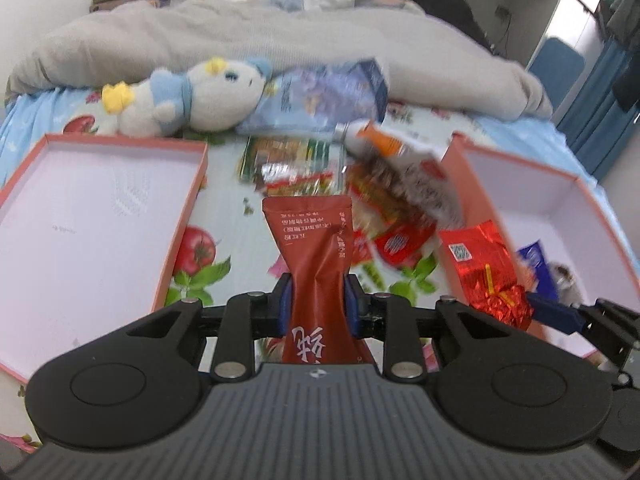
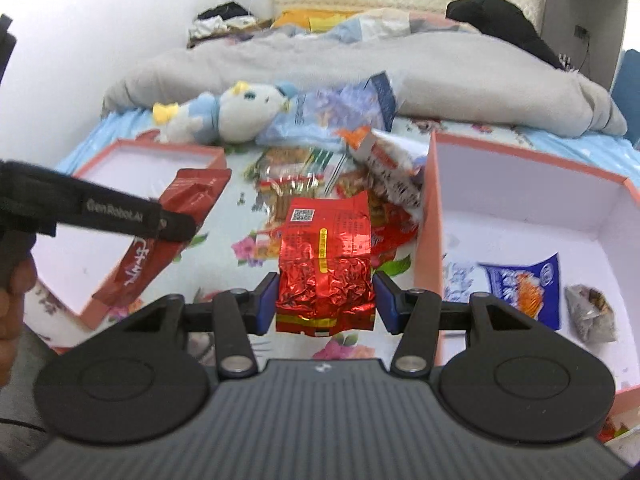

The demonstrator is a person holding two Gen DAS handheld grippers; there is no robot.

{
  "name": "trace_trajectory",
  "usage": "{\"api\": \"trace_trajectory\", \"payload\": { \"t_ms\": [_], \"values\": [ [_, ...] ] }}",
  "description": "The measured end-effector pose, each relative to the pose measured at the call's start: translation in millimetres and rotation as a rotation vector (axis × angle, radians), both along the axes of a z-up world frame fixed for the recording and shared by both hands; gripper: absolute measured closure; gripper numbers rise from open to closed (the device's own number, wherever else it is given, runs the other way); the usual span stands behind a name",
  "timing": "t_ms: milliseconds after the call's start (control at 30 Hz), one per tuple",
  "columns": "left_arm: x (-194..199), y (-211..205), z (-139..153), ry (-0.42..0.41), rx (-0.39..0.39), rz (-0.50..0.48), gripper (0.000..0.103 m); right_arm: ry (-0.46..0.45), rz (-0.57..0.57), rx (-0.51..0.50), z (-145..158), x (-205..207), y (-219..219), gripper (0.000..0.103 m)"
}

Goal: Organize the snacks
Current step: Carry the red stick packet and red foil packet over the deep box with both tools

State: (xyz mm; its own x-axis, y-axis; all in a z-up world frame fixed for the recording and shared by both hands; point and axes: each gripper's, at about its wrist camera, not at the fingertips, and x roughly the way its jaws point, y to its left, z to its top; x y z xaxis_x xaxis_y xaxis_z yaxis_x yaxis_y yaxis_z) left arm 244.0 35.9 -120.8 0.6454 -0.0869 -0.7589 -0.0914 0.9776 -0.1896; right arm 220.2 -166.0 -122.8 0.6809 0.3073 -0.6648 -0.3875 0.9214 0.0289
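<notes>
Two tools over a bed strewn with snacks, each carrying one packet. The left tool is closed narrowly on a dark red pouch, pinched at its waist so that the pouch's long axis runs straight ahead along the fingers; the empty left box lies ahead and to the left of this tool, just beside it. The right tool is clamped on a crinkled red foil packet, held across its lower half with the long axis likewise pointing forward; the right box, ahead and to the right of this tool, is the nearer container, and a blue packet and a small grey packet are already seen inside it. Each packet is thus judged to lie closest to the box on its own side. The remaining snack pile is seen directly ahead, between the boxes, with a plush toy beyond it. Legible markings: white Chinese characters on the pouch, too blurred to read; a QR code and yellow strip on the foil packet; "Gen Robot.AI" on the strap of the left tool as seen from the right wrist.
</notes>
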Motion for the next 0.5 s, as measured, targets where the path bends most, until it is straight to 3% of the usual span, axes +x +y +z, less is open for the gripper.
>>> {"api": "trace_trajectory", "payload": {
  "t_ms": [500],
  "values": [
    [10,-37,101,-0.143,-0.049,-0.031,0.072,-0.135,-0.084,0.036,80,11,-38,0.05]
  ]
}}
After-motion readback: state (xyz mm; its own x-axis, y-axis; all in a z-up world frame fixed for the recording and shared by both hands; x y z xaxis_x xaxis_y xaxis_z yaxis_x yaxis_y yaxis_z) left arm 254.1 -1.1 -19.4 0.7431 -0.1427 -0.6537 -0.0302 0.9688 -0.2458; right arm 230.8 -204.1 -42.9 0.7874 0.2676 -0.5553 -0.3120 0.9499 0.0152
